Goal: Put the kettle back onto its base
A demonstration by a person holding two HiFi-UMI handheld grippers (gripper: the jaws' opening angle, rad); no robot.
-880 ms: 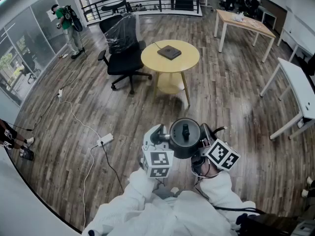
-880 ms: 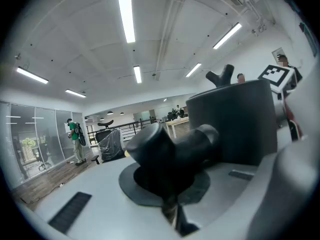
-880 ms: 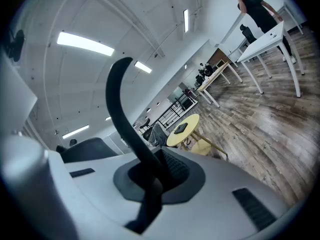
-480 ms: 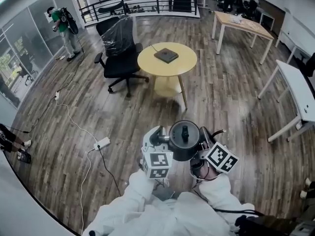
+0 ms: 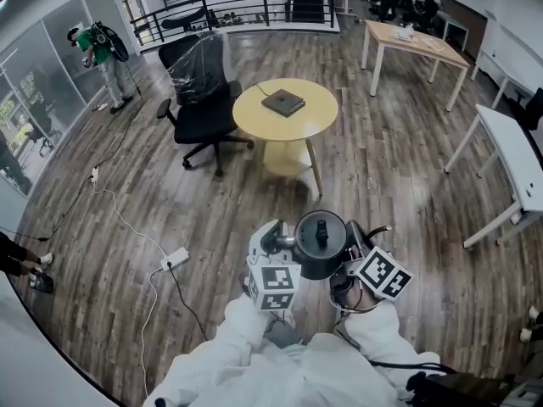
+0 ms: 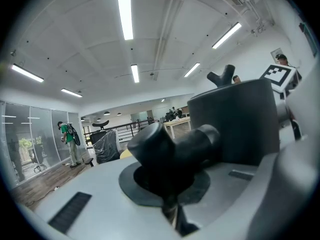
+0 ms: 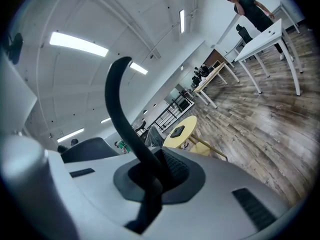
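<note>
Kettle apparently pinched between left gripper and right gripper fingers.

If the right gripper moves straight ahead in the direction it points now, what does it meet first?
The right gripper is shut on the kettle handle. Past it the way looks free up to the round yellow table bearing the base, though depth is uncertain.

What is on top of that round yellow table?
A dark, flat, square base lies near the middle of the table. Whatever might be beneath the base is covered.
</note>
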